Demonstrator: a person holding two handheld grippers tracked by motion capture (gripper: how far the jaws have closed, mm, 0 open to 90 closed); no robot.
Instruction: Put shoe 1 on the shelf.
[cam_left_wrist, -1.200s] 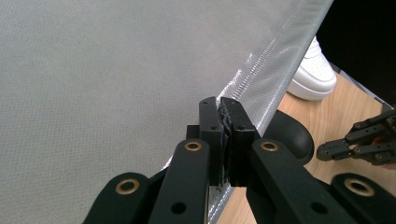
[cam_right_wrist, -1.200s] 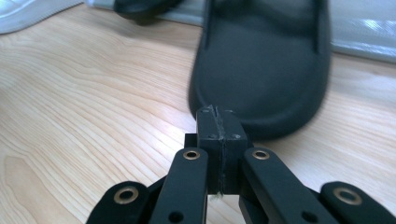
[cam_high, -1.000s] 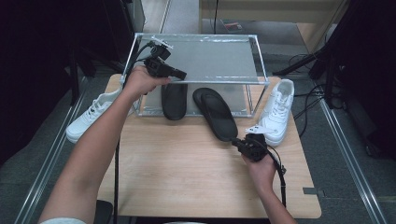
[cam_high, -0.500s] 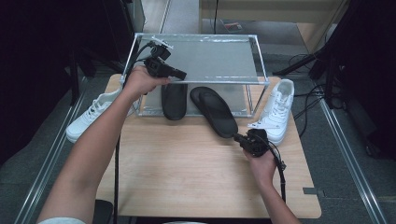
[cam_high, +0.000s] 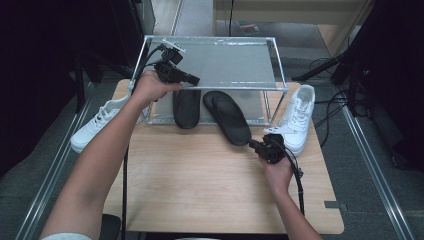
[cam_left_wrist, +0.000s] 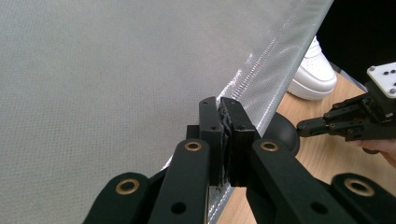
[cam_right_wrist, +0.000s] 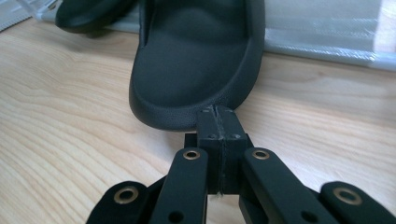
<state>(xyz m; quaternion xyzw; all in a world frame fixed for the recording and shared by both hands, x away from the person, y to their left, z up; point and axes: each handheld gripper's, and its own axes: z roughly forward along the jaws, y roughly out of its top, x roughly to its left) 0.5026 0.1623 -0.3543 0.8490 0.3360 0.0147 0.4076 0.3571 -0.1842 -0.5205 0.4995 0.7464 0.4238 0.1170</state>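
On the desk (cam_high: 200, 190), toward its far edge, stands a metal-framed rack (cam_high: 215, 65) with a grey fabric shelf on top. 2 white sneakers flank it: 1 (cam_high: 97, 127) hangs off the desk's left edge, 1 (cam_high: 299, 117) lies along the right edge. 2 black slippers sit under the rack: slipper 1 (cam_high: 186, 107) lies straight under the shelf, slipper 2 (cam_high: 227, 117) lies slanted, its near end sticking out onto bare desk toward the right edge.

Left tongs (cam_high: 192, 79): held at the rack's near top rail, toward its left corner; jaws together, clamped on the shelf's fabric edge (cam_left_wrist: 261, 88) as the left gripper view shows.

Right tongs (cam_high: 252, 145): low over the desk near the right edge, jaws together with nothing between them, tips touching the rim of slipper 2's near end (cam_right_wrist: 196, 65).
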